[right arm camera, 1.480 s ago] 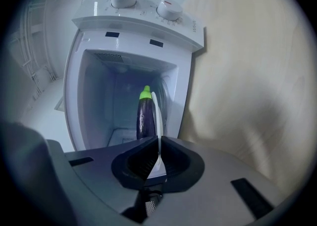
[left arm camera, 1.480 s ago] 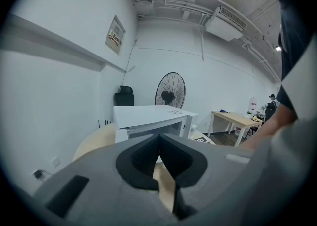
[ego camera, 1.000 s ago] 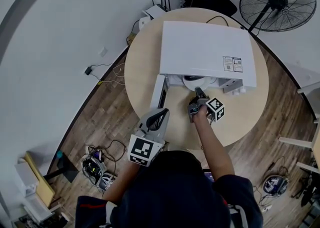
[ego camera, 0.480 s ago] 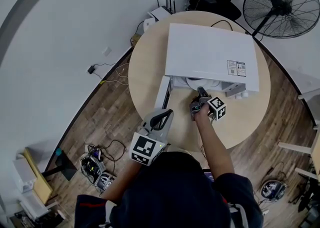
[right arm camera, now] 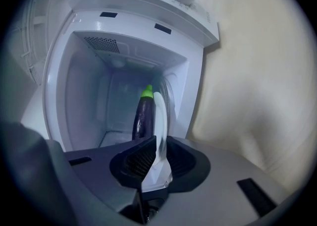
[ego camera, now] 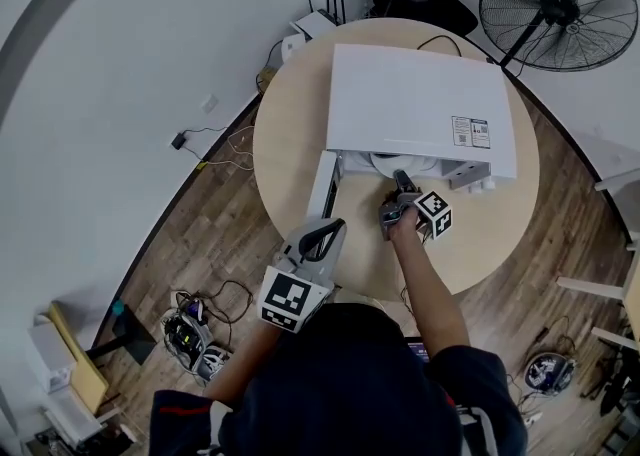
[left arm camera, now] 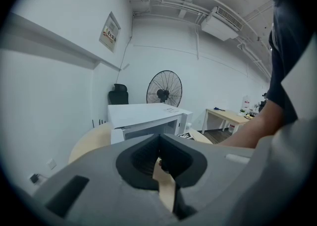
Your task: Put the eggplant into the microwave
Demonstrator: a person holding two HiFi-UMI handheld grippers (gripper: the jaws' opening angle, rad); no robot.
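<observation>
Head view looks steeply down — both gripper views face the microwave (ego camera: 420, 109).

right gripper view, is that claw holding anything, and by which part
The eggplant. The right claw grips it along its purple body, and the green stem end points away into the open microwave.

microwave (ego camera: 420, 109): on round table (ego camera: 290, 144), door (ego camera: 322, 184) open at its front left
plate (right arm camera: 157, 121): in microwave's mouth, rim between right gripper (ego camera: 400, 184) jaws
eggplant (right arm camera: 142, 118): on plate, inside microwave
fan (ego camera: 545, 4): behind microwave, right
</observation>
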